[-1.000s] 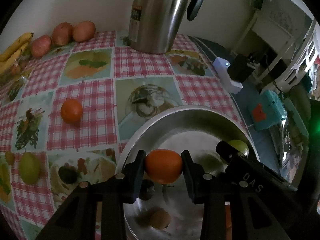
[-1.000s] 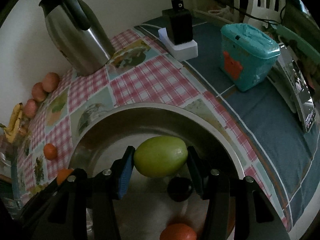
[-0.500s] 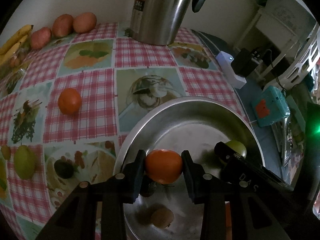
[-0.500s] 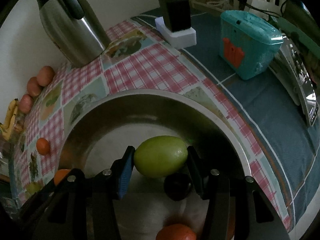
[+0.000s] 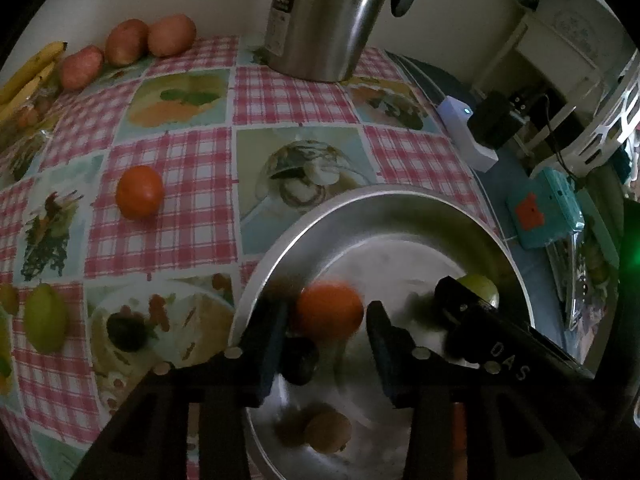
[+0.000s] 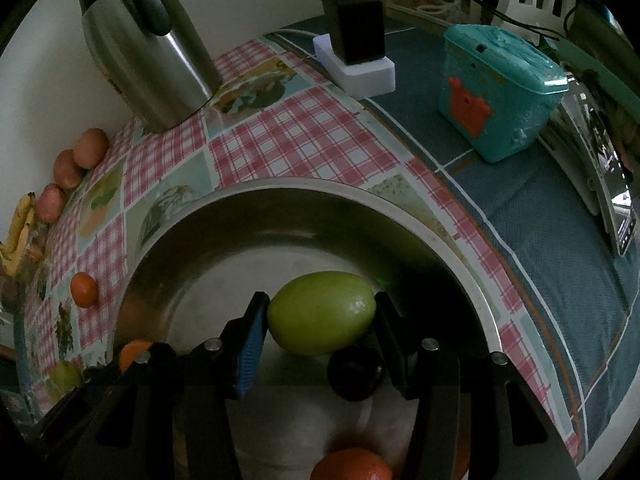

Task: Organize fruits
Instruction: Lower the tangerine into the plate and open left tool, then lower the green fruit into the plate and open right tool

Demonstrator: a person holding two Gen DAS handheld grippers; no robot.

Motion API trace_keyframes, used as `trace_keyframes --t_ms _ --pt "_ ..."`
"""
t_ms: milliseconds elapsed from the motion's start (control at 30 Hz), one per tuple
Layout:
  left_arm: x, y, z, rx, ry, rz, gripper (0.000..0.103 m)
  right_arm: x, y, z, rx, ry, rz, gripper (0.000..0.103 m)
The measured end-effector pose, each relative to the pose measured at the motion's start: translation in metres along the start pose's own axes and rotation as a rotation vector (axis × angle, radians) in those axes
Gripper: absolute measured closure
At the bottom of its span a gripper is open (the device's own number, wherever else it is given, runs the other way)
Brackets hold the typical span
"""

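Note:
A steel bowl (image 5: 400, 204) sits on the checked tablecloth. In the left wrist view my left gripper (image 5: 326, 320) is open over the bowl, with a blurred orange (image 5: 330, 312) loose between its fingers. A dark plum (image 5: 298, 356) and a brown kiwi (image 5: 328, 428) lie in the bowl below. In the right wrist view my right gripper (image 6: 322, 316) is shut on a green mango (image 6: 322, 312) just above the bowl (image 6: 280, 196). A plum (image 6: 354, 372) and an orange (image 6: 352, 464) lie under it.
On the cloth lie an orange (image 5: 139, 197), a green mango (image 5: 45, 322), potatoes (image 5: 128, 40) and bananas (image 5: 28, 72). A steel kettle (image 5: 328, 16) stands at the back. A charger block (image 6: 356, 56) and a teal box (image 6: 500, 92) sit on the right.
My left gripper's fingers have spread apart and let go of the orange, which now blurs between them. My right gripper has kept hold of the green mango and dropped a little lower into the bowl.

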State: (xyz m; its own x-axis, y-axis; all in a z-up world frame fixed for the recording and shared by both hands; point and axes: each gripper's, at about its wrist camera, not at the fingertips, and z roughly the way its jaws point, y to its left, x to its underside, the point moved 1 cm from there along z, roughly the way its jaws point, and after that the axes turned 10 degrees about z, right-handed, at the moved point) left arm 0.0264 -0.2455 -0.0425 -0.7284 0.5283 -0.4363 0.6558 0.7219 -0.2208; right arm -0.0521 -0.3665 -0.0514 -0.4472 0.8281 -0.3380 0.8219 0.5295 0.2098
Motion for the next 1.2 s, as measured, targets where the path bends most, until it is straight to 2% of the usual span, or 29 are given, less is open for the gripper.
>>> trace_keyframes --t_ms 167,467,600,933,1200 --pt "-0.002 0.003 -0.005 0.020 -0.006 -0.021 0.049 -0.002 0.000 -0.001 0.002 0.004 0.002 0.048" --pt "-0.010 0.004 -0.030 0.045 -0.038 -0.031 0.043 -0.008 0.004 -0.031 -0.018 -0.046 -0.003 0.044" --pt "-0.011 0.015 -0.041 0.010 -0.030 -0.065 0.043 -0.010 0.004 -0.043 -0.015 -0.066 -0.012 0.044" --pt "0.001 0.045 -0.065 -0.069 -0.020 -0.144 0.042 -0.001 0.004 -0.049 0.004 -0.034 -0.029 0.044" --pt "0.017 0.055 -0.068 -0.102 0.017 -0.191 0.038 0.010 0.011 -0.062 0.008 -0.028 -0.074 0.044"
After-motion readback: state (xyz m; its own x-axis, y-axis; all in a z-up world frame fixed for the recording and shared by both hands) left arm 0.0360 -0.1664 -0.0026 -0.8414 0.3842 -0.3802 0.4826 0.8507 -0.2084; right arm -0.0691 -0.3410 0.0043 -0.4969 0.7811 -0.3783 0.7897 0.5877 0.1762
